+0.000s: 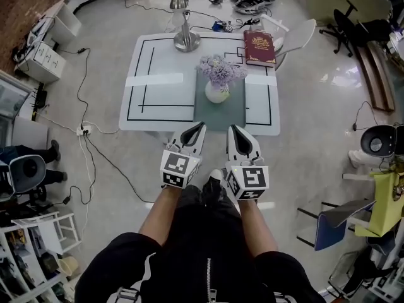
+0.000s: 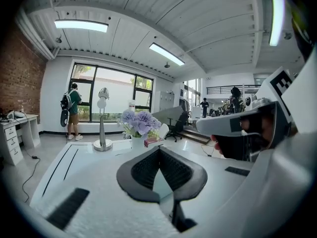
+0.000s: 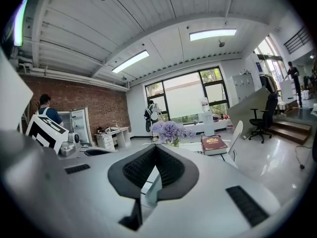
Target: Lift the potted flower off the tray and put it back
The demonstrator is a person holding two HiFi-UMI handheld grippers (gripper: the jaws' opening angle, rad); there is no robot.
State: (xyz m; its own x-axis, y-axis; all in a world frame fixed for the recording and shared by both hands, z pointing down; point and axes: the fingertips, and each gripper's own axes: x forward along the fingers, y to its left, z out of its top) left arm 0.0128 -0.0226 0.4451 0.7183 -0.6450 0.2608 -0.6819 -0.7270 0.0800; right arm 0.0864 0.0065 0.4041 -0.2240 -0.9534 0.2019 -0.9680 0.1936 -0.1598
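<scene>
A potted flower (image 1: 218, 79), purple blooms in a small white pot, stands on a grey-green tray (image 1: 219, 115) in the middle of a white table (image 1: 158, 93) marked with black lines. Both grippers hover side by side short of the table's near edge, pointing at the tray. My left gripper (image 1: 200, 126) is shut with nothing in it, and so is my right gripper (image 1: 233, 129). In the left gripper view the flower (image 2: 139, 122) shows beyond the closed tips of the left gripper (image 2: 159, 149). The right gripper view has the flower (image 3: 170, 131) just past the closed right gripper (image 3: 155, 148).
A chrome desk lamp (image 1: 185, 25) stands at the table's far edge and a red book (image 1: 259, 48) lies at its far right corner. A white chair (image 1: 302, 35) is beside that corner. Cables (image 1: 95, 147) trail over the floor at left. A person (image 2: 72, 108) stands by the window.
</scene>
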